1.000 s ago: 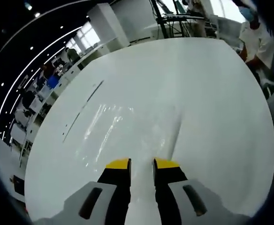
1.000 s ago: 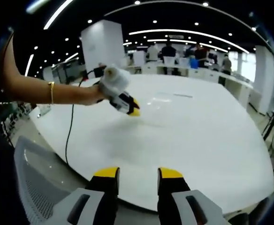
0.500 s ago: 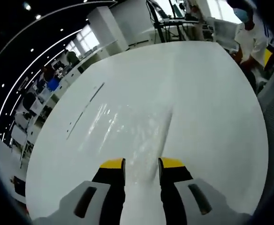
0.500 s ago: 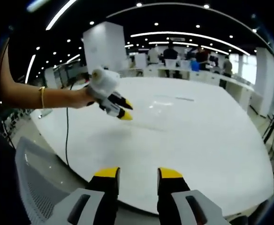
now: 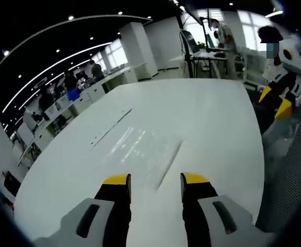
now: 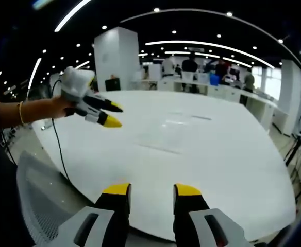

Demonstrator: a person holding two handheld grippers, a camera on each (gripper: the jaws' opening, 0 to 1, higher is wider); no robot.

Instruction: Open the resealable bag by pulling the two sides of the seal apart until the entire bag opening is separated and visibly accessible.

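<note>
Nothing readable anywhere, honestly. No text, labels, brand marks or numbers on the table, the clear bag or either gripper. Stuff in the background office is way too small and blurry to make out any signs.

A clear resealable bag lies flat on the white table. It is see-through and glossy. Nothing touches it, and whether its seal is open cannot be told.
</note>
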